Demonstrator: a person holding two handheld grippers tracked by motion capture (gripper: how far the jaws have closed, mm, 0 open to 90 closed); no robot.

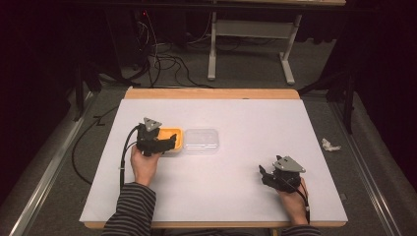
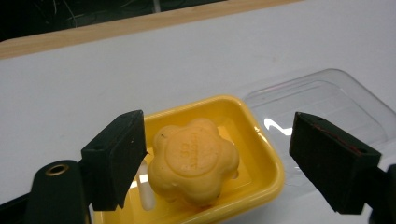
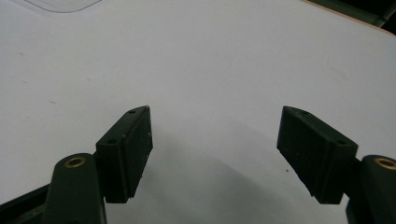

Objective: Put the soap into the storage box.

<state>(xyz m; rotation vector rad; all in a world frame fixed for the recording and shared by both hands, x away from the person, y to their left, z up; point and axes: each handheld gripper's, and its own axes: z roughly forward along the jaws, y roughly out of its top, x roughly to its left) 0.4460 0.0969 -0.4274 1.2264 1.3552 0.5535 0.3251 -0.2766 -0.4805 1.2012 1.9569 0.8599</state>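
Soap point(image 2: 194, 161) sits in yellow tray point(image 2: 268, 156), left claw point(image 2: 219, 161) spread wide.

two handheld grippers, left gripper point(image 1: 168, 141) and right gripper point(image 1: 263, 173), one yellow tray point(image 2: 268, 161), one orange flower-shaped soap point(image 2: 194, 161), one clear plastic lid point(image 1: 201, 141), one white table point(image 1: 246, 123), one crumpled paper scrap point(image 1: 330, 145)
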